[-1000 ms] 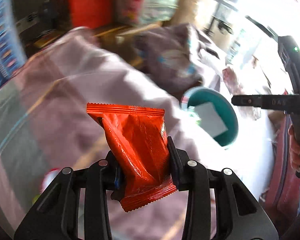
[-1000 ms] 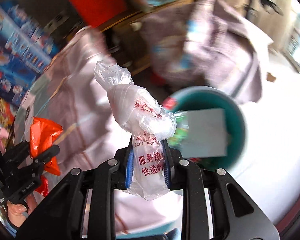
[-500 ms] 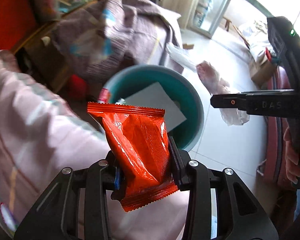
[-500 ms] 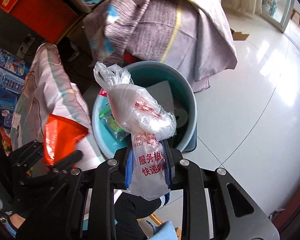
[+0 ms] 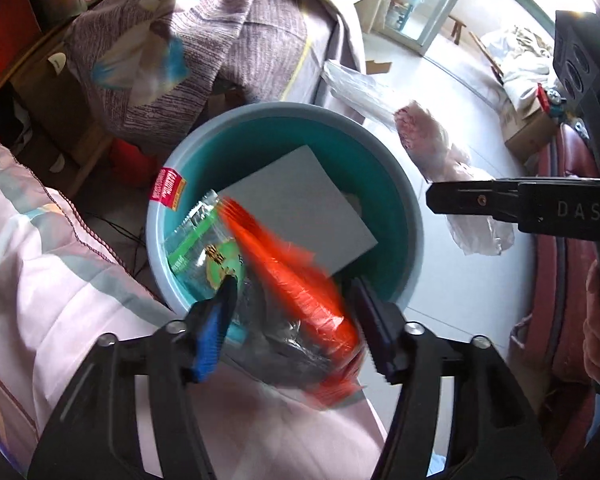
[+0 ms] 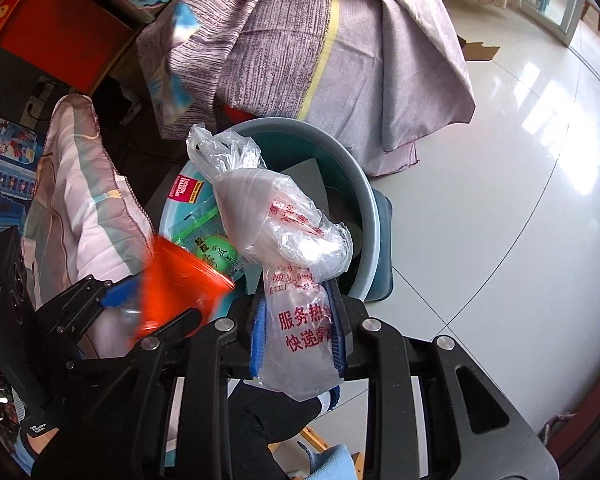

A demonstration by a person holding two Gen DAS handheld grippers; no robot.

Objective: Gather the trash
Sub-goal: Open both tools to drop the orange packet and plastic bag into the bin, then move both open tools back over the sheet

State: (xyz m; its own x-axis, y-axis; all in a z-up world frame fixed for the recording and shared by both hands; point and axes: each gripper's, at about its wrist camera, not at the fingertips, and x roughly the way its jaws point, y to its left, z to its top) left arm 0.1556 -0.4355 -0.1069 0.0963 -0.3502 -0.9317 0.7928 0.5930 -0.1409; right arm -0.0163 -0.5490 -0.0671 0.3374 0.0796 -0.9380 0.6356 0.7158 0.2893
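Observation:
A teal trash bin [image 5: 408, 216] stands on the floor below both grippers; it also shows in the right wrist view [image 6: 370, 204]. It holds a grey card [image 5: 300, 196] and a green wrapper [image 5: 204, 252]. My left gripper [image 5: 292, 316] is open over the bin's near rim. The red snack packet [image 5: 296, 280] is blurred between its jaws, loose and tilted; it also shows in the right wrist view [image 6: 176, 284]. My right gripper [image 6: 298, 328] is shut on a clear plastic bag [image 6: 284, 232] with red print, held above the bin.
A purple striped cloth [image 6: 320, 48] drapes over furniture behind the bin. A pink quilt [image 5: 52, 280] lies at the left. White tiled floor [image 6: 520, 184] stretches to the right. A cardboard box [image 5: 528, 128] sits far right.
My left gripper has opened and let go of the red packet, which now tilts and falls toward the bin. Both grippers have come closer over the bin. The right one still grips the bag.

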